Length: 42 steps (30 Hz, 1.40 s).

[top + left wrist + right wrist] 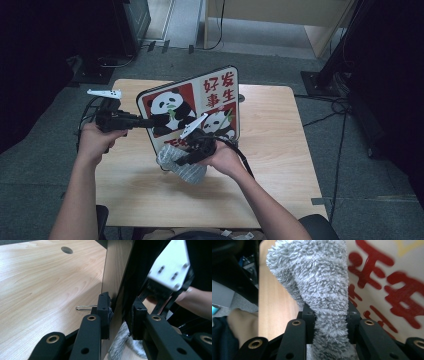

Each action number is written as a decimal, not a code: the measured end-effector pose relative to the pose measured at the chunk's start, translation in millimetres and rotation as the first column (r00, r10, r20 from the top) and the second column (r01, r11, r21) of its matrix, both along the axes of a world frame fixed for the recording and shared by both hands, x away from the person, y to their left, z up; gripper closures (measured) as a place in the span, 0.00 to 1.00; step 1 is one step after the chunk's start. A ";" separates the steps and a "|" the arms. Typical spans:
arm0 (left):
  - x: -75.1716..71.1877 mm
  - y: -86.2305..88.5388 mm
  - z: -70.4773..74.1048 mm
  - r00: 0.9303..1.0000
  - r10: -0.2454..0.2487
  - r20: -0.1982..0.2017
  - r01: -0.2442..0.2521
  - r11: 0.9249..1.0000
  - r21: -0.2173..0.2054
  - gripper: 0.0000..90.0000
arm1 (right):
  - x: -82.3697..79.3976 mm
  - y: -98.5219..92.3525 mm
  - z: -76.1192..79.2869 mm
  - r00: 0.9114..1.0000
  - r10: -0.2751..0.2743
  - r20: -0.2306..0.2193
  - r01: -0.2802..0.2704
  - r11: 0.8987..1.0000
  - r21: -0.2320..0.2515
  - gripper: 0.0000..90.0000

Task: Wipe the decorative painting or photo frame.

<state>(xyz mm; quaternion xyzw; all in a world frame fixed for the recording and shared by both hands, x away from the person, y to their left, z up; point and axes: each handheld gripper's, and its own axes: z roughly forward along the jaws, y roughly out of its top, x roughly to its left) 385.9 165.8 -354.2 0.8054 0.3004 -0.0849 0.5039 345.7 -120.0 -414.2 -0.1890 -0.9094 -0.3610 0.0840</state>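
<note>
Now left gripper (150,121) clamps panda board's (200,107) left edge upright, right gripper (329,315) clamped on grey fluffy cloth (322,287) against its face, near the table's (280,165) middle.

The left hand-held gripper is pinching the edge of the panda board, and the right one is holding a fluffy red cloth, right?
Almost. The cloth is grey, not red, as the right gripper view shows; the red belongs to the writing on the panda board. The rest holds: the left hand-held gripper pinches the board's edge, and the right hand-held gripper holds the fluffy cloth.
</note>
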 end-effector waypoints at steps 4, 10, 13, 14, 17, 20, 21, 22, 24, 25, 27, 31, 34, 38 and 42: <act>0.1 0.0 0.0 1.000 -0.001 -0.001 0.001 1.000 -0.001 0.83 | 0.6 -4.4 19.8 1.000 0.012 0.009 -0.012 1.000 0.015 0.78; 0.0 -0.2 0.0 1.000 0.000 0.000 0.000 1.000 -0.002 0.83 | 2.7 -10.3 54.3 0.999 0.016 0.040 -0.017 1.000 0.025 0.78; 0.1 0.2 0.0 1.000 0.000 0.001 0.000 1.000 -0.003 0.83 | 4.7 -12.6 70.9 0.999 0.005 0.053 -0.007 0.999 0.034 0.78; 0.0 0.3 0.1 1.000 0.002 0.004 -0.002 1.000 -0.001 0.83 | 5.9 -13.6 77.1 0.998 0.002 0.061 -0.004 0.999 0.035 0.78; -0.4 0.0 0.1 1.000 0.009 0.006 -0.009 1.000 -0.005 0.83 | 9.8 -16.6 97.1 0.997 -0.013 0.082 0.010 0.999 0.034 0.78; -0.4 0.1 -0.2 1.000 0.011 0.007 -0.011 1.000 -0.007 0.83 | 14.0 -19.0 118.4 0.994 -0.021 0.108 0.017 0.999 0.032 0.78; -0.2 0.3 -0.2 1.000 0.010 0.009 -0.010 1.000 -0.005 0.83 | 15.6 -19.2 125.7 0.993 -0.022 0.113 0.019 0.999 0.033 0.78; -0.3 0.1 -0.3 1.000 0.012 0.008 -0.012 1.000 -0.008 0.83 | 16.8 -19.4 133.2 0.993 -0.026 0.118 0.023 0.999 0.034 0.78; -0.3 0.0 -0.1 1.000 0.012 0.011 -0.012 1.000 -0.006 0.83 | 18.6 -18.6 148.3 0.991 -0.034 0.129 0.031 0.999 0.026 0.78; -0.3 -0.1 -0.2 1.000 0.012 0.010 -0.012 1.000 -0.007 0.83 | 19.8 -18.0 155.2 0.990 -0.036 0.138 0.032 0.999 0.032 0.78; -0.1 0.0 -0.3 1.000 0.013 0.011 -0.013 1.000 -0.008 0.83 | 22.6 -17.0 168.1 0.989 -0.046 0.141 0.041 0.998 0.041 0.78; -0.2 0.3 -0.5 1.000 0.013 0.013 -0.013 1.000 -0.009 0.83 | 32.3 -13.3 189.2 0.985 -0.062 0.160 0.055 0.997 0.045 0.78; 0.0 0.5 -0.6 1.000 0.013 0.015 -0.012 1.000 -0.010 0.83 | 39.1 -7.0 205.6 0.982 -0.070 0.177 0.064 0.997 0.037 0.78; 0.3 0.8 -0.2 1.000 0.012 0.016 -0.012 1.000 -0.007 0.83 | 49.5 3.3 230.1 0.975 -0.076 0.210 0.069 0.997 0.038 0.78; -0.1 1.1 0.5 1.000 0.006 0.019 -0.006 1.000 -0.002 0.84 | 65.3 14.7 248.9 0.967 -0.098 0.236 0.088 0.995 0.052 0.78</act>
